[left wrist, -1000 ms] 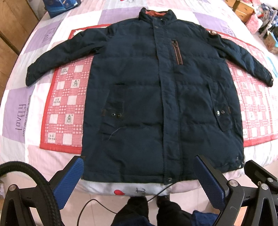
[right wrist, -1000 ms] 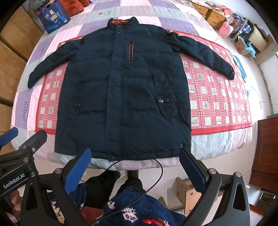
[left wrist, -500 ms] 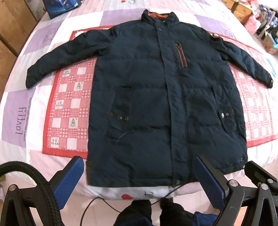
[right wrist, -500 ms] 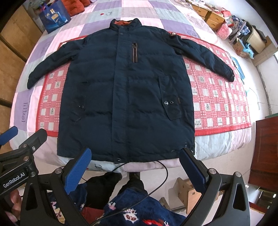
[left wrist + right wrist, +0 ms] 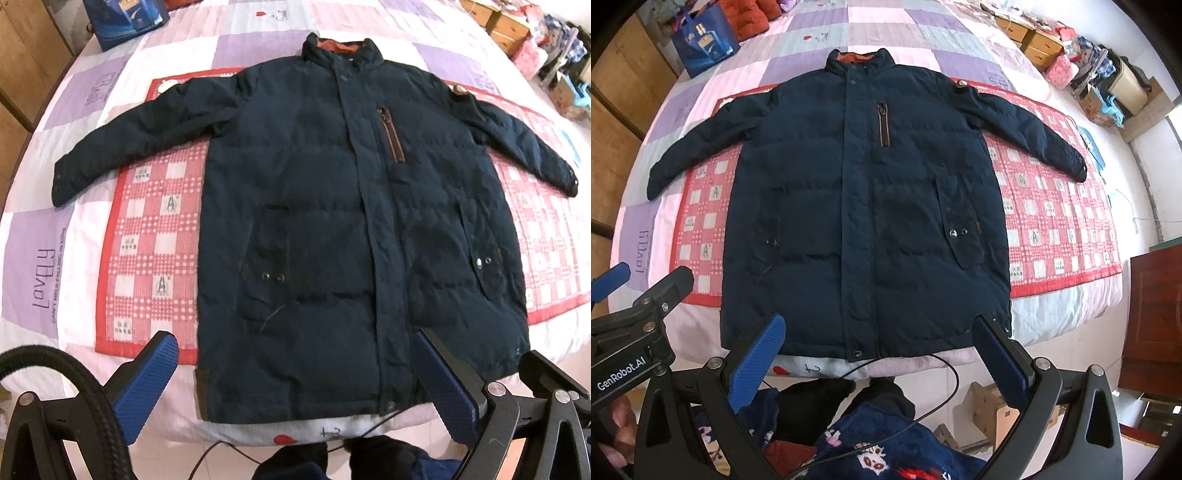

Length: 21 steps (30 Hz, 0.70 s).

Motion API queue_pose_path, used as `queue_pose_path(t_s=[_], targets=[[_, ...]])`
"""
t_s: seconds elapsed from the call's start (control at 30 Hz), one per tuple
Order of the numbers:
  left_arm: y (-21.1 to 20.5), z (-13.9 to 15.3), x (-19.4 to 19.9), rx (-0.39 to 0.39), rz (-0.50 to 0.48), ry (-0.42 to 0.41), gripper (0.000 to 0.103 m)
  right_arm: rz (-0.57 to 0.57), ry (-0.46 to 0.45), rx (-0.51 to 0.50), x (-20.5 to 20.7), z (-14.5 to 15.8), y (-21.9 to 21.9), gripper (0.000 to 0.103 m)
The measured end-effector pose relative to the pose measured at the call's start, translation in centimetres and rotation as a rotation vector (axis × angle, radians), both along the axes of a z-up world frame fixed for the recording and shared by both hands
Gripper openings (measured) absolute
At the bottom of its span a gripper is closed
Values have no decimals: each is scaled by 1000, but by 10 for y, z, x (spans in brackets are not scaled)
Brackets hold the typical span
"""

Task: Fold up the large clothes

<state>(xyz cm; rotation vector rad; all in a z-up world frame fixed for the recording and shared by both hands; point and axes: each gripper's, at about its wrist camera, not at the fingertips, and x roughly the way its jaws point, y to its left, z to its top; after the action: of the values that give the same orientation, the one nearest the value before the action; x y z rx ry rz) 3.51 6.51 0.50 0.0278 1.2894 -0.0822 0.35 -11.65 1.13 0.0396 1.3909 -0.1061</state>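
Note:
A large dark navy padded jacket (image 5: 332, 229) lies flat, front up, on the bed, collar far, hem near, both sleeves spread out; it also shows in the right wrist view (image 5: 864, 206). My left gripper (image 5: 295, 380) is open and empty, hovering over the hem. My right gripper (image 5: 879, 362) is open and empty, just short of the hem at the bed's near edge. The left gripper's body shows at the lower left of the right wrist view (image 5: 631, 332).
The jacket rests on a red checked mat (image 5: 147, 236) over a purple and pink quilt (image 5: 33, 236). A blue bag (image 5: 701, 40) sits at the far left. Wooden drawers and clutter (image 5: 1100, 77) stand right. A cardboard box (image 5: 997, 413) is on the floor.
Both grippers have moved forward toward the jacket, so the hem sits closer and between the fingers. Both jaws stay open.

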Motion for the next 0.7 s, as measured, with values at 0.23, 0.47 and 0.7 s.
queue_pose_path(t_s=[0.23,0.47,0.7], targets=[[-16,0,13,-4,20,1,103,11,-19,-28,14,3,-17,103],[-45,-12,29,9,96,20,103,63,-11,-22,41,-11,-58,103],[-77,-42,52,48,156,23,103,157,-19,-24,80,-43,-97,103]])
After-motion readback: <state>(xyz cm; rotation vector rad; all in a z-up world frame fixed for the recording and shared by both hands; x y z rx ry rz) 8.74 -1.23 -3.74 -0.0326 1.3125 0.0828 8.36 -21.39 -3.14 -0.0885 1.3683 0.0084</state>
